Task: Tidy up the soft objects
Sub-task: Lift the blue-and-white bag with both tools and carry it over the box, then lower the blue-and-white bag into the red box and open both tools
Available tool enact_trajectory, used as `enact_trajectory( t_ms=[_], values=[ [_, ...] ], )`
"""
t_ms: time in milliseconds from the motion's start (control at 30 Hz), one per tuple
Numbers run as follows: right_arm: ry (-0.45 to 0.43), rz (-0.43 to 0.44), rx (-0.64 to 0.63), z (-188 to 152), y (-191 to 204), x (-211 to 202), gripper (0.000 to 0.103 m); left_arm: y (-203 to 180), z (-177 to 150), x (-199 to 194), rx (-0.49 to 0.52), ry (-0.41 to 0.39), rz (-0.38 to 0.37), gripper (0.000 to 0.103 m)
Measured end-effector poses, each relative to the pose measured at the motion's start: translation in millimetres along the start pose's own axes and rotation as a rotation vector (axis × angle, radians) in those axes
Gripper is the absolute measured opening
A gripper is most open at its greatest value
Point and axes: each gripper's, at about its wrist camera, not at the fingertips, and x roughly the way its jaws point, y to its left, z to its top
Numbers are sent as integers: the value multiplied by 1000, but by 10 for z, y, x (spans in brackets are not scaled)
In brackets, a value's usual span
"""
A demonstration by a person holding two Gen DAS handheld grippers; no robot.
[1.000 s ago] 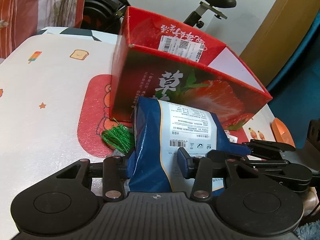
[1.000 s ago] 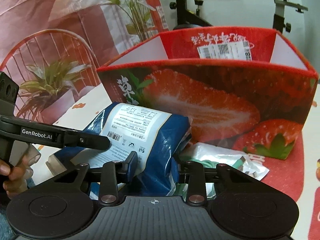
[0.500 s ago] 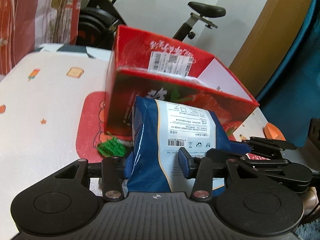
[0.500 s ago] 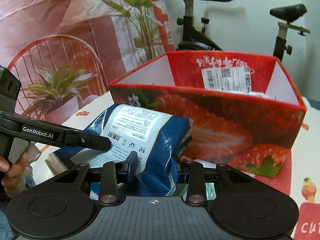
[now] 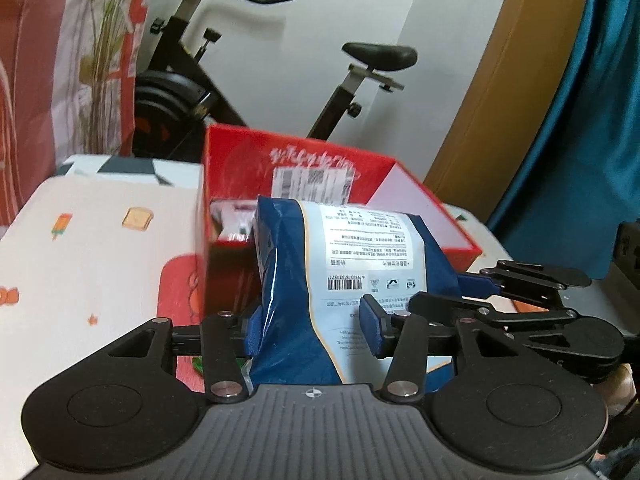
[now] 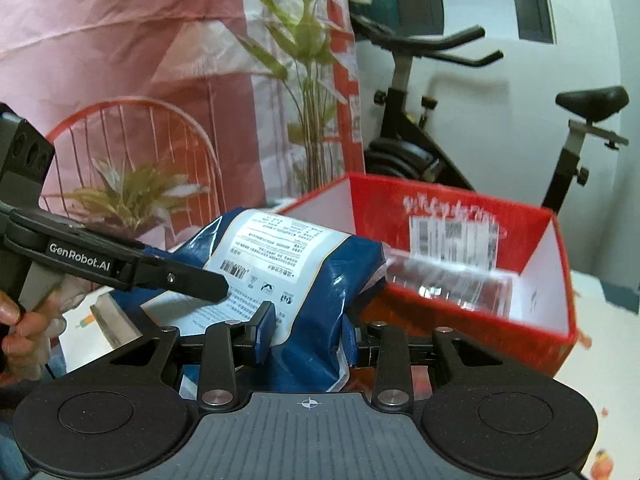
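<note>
Both grippers, left gripper and right gripper, clamp glossy crinkled blue pouch; red cardboard box behind.

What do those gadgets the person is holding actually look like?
Each hand-held gripper is matte black plastic: a ribbed grey-black body, two round discs, and hinged link bars with silver rivets. The left hand-held gripper and right hand-held gripper have blue finger pads. White "GenRobot.AI" lettering marks the left one's side. A bare hand grips its pale grey handle. No cables show.
</note>
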Motion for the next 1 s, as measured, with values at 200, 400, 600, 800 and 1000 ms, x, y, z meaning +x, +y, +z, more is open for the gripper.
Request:
enact_trajectory(
  t_ms=[200, 400, 600, 800, 1000],
  values=[
    [-39, 0, -31, 304, -75, -35, 32, -8, 247, -40, 18, -51, -19, 51],
    [-60, -35, -117, 667, -221, 32, 33, -17, 572, 41, 47, -89, -29, 51],
    [-94, -77, -170, 1047, -438, 165, 33, 58, 968, 216, -15, -149, -59, 51],
    [-99, -181, -264, 1266, -659, 451, 33, 60, 1259, 655, -13, -136, -39, 51],
    [24, -194, -220, 1229, -952, 944, 33, 174, 1301, 1208, -30, 1, 3, 51]
  ],
)
